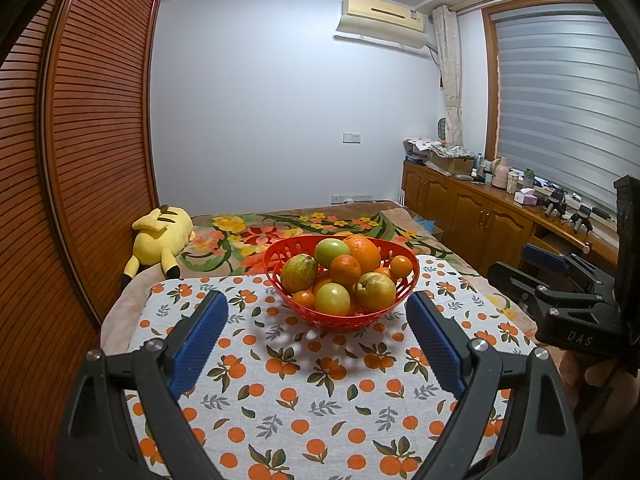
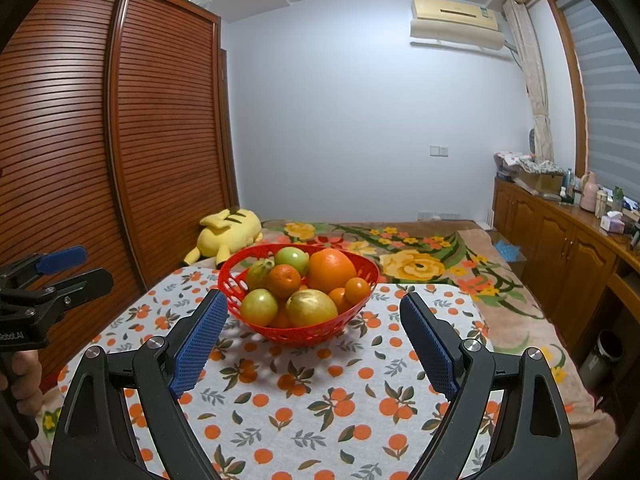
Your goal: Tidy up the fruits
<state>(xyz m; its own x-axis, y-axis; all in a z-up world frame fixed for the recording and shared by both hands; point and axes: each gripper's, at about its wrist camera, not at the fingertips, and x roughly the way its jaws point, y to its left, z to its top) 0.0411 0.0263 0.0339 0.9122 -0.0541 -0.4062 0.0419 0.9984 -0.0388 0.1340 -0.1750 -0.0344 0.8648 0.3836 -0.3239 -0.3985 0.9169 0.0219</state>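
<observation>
Red perforated plastic forms the basket (image 1: 362,322) that stands on the orange-print cloth (image 1: 288,392), and all the fruit in view lies piled inside it: a large orange (image 1: 363,252) and a green apple (image 1: 331,251) on top, a smaller mandarin (image 1: 345,270) in the middle, pears (image 1: 298,273) and yellow-green fruit toward the near rim. None lies loose on the cloth, which fits fruit gathered in as well as fruit waiting to be sorted out. The left gripper (image 1: 316,340) and the right gripper (image 2: 312,340) both hover short of the basket, fingers spread wide and holding nothing. I judge the fruit firm, round and smooth-skinned, apt to roll or slip, so the pads should close across the widest part of one piece; the pears probably bruise more readily than the citrus. The top pieces are the easiest to reach, and lifting a lower one could shift the heap. The basket looks light and may slide. The fruit at the bottom is hidden by that above it, and the basket's far side cannot be made out.
</observation>
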